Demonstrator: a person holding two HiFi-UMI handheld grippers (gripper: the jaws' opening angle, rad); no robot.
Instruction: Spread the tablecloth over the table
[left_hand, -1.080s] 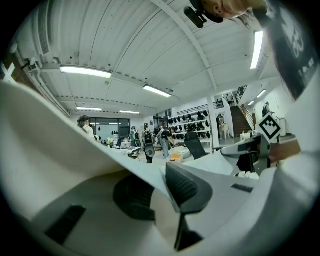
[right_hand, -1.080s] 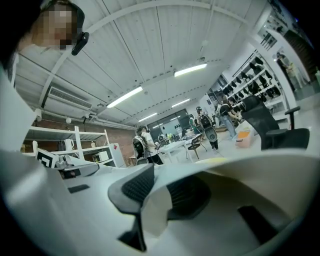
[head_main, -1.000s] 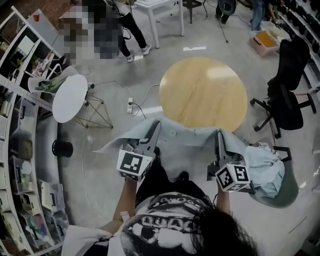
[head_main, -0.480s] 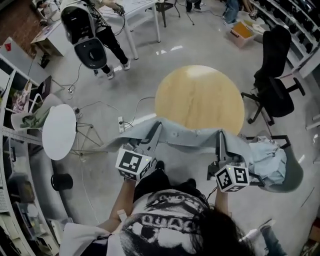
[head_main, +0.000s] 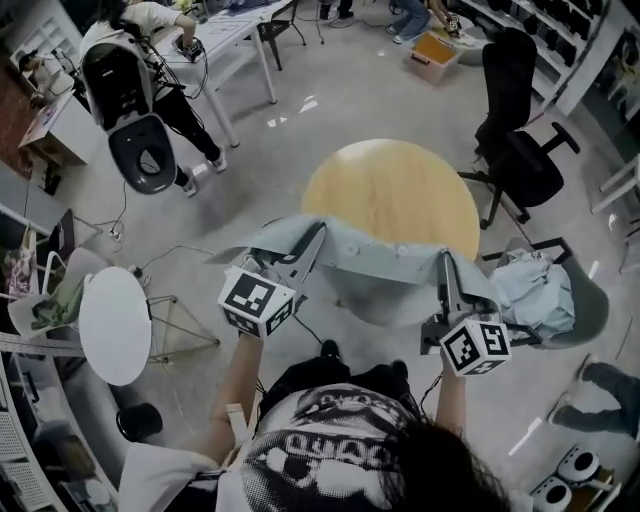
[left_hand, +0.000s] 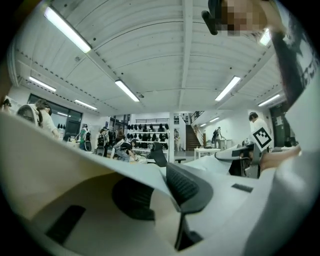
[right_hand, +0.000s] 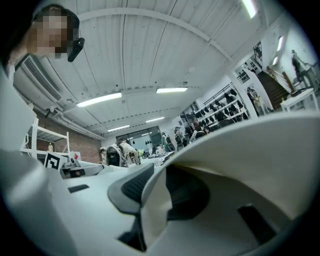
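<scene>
A pale grey-blue tablecloth (head_main: 380, 258) hangs stretched between my two grippers, and its far edge lies over the near rim of the round wooden table (head_main: 400, 190). My left gripper (head_main: 318, 232) is shut on the cloth's left corner, and a fold of cloth (left_hand: 150, 200) is pinched between its dark pads (left_hand: 187, 187). My right gripper (head_main: 442, 262) is shut on the right part of the cloth (right_hand: 155, 210). Its jaws have just been opening slightly, with the cloth still held between them. The cloth sags in the middle and hides the table's front edge.
A black office chair (head_main: 515, 150) stands right of the table. More bunched pale cloth (head_main: 535, 290) lies on a grey seat at the right. A small white round table (head_main: 115, 325) is at the left. Behind it are a white-and-black chair (head_main: 130, 110) and a long white table (head_main: 235, 25).
Both grippers have risen and moved forward toward the table with the cloth. Its edge now overlaps the wooden top. The head view has swung, so the surroundings have shifted.
</scene>
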